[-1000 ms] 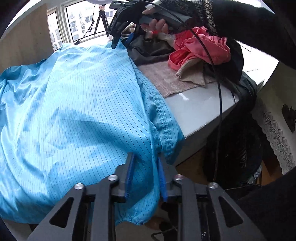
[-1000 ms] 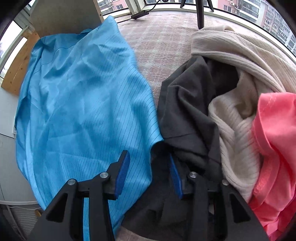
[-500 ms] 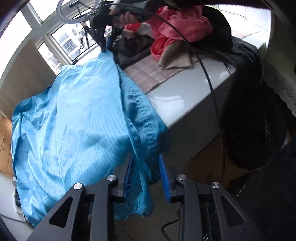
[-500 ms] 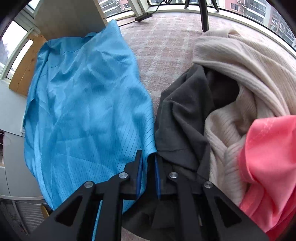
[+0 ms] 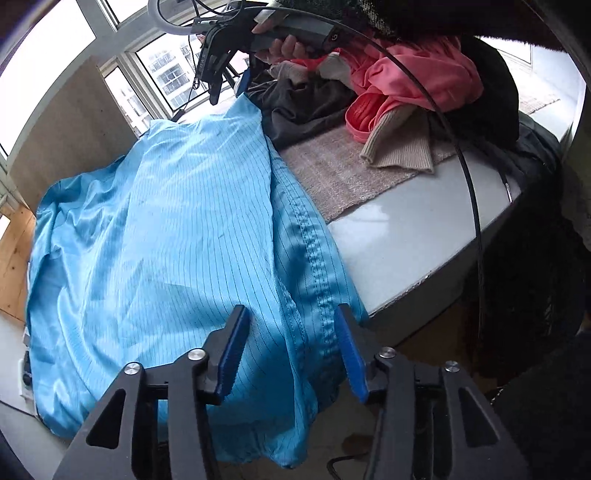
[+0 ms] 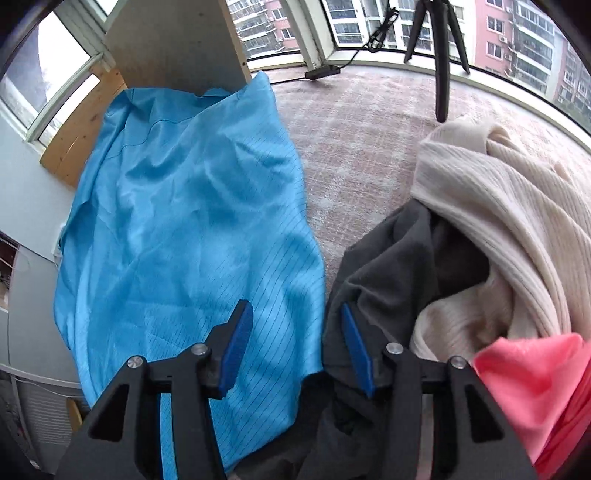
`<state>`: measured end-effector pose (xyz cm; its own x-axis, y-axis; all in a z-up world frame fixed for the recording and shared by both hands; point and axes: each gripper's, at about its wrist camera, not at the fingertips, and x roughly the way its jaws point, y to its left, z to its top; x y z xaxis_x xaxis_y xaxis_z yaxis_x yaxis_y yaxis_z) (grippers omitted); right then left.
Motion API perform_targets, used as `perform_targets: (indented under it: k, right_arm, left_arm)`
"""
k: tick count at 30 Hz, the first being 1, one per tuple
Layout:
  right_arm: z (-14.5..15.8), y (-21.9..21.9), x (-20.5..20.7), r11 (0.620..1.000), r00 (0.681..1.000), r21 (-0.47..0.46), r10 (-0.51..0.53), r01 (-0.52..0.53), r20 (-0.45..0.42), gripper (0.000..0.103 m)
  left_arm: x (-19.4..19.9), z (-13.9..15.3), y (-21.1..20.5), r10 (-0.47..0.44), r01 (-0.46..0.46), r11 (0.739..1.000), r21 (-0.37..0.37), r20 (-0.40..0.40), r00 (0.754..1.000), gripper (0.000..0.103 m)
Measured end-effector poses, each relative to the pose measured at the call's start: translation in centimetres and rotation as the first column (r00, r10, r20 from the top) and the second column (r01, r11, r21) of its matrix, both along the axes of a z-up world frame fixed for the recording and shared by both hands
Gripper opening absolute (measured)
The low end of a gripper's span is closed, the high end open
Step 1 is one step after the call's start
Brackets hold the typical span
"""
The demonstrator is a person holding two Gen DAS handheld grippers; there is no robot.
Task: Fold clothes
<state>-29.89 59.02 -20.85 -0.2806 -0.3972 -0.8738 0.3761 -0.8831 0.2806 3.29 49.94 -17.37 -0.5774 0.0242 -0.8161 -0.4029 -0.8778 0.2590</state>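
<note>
Right hand-held gripper (image 6: 295, 343) reopened; dark garment (image 6: 388, 280) crowds blue garment (image 6: 192, 229).

Ahead of me a tripod (image 6: 441, 55) stands on the pinkish mat (image 6: 369, 147) by the windows (image 6: 369, 22); a wooden board (image 6: 177, 40) leans left.

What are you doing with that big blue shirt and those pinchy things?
A person is folding clothes with a tool in each hand. The blue garment lies spread over the table. The left tool is closing around its near stitched edge, not pinching yet. The right tool is opening over the far edge, beside the dark grey garment. A cream sweater and pink garment wait in the pile.
</note>
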Motion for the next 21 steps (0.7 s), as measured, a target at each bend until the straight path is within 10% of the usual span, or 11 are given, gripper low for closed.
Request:
perform_targets:
  k: [7, 10, 15, 18, 21]
  right_arm:
    - [-2.7, -2.0, -0.2, 0.981, 0.990, 0.141, 0.123, -0.133, 0.075, 0.049]
    - [-2.6, -1.7, -0.2, 0.981, 0.988, 0.138, 0.125, -0.137, 0.088, 0.018]
    - [-0.5, -0.5, -1.4, 0.997, 0.993, 0.012, 0.073, -0.074, 0.091, 0.006]
    - [1.0, -1.7, -1.3, 0.990, 0.991, 0.059, 0.130, -0.131, 0.026, 0.008]
    - [0.3, -3.2, -1.7, 0.980, 0.981, 0.078, 0.177, -0.183, 0.078, 0.047]
  left_arm:
    - [-0.7, 0.4, -1.9, 0.039, -0.051, 0.990, 0.129, 0.094, 0.995, 0.001]
    - [-1.1, 1.0, -3.0, 0.059, -0.083, 0.977, 0.199, 0.125, 0.990, 0.001]
    - [-0.6, 1.7, -3.2, 0.013, -0.047, 0.960, 0.277, 0.122, 0.992, 0.001]
    - [-1.1, 1.0, -2.5, 0.004, -0.031, 0.977, 0.212, 0.125, 0.992, 0.008]
    - [-1.4, 1.3, -2.3, 0.031, -0.050, 0.980, 0.191, 0.104, 0.994, 0.031]
